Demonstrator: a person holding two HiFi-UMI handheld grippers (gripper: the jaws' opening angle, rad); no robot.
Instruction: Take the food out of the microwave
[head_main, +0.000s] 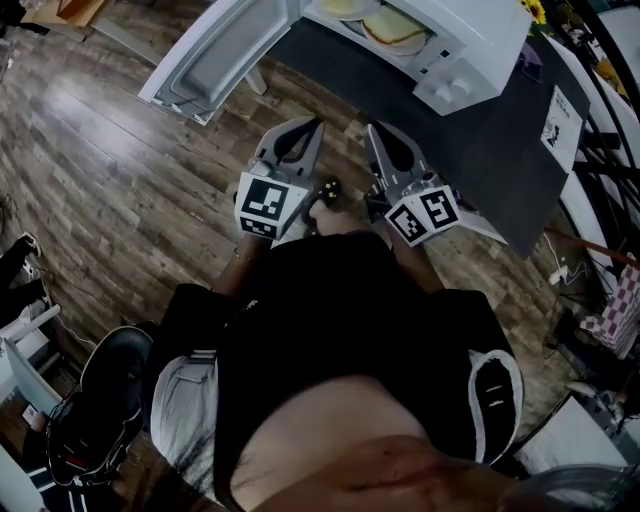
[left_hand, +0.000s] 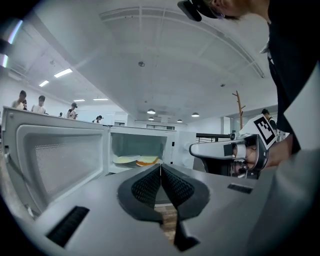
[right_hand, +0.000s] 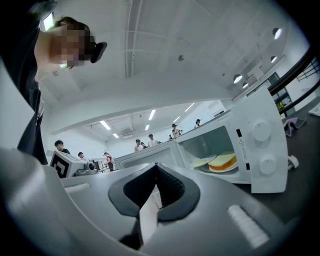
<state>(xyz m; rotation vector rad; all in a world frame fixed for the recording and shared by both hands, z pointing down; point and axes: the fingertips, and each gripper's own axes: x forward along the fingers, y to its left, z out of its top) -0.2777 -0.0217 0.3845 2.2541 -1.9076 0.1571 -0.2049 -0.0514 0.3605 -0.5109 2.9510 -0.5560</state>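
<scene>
Pale yellow food (head_main: 393, 28) sits on a white plate (head_main: 408, 47) inside the open microwave (head_main: 470, 60), its door (head_main: 215, 55) swung wide to the left. The left gripper (head_main: 316, 124) and right gripper (head_main: 373, 128) hover short of the cavity, jaws pressed together and empty. The food lies ahead and to their right, so the right gripper looks nearer.

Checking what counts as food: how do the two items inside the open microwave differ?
The pale item is thin, flat and yellowish; the cake-like piece is thicker, with an orange-brown side. The cake-like piece sits on a white plate; no plate under the pale item can be made out. Both lie side by side inside the open microwave.
</scene>
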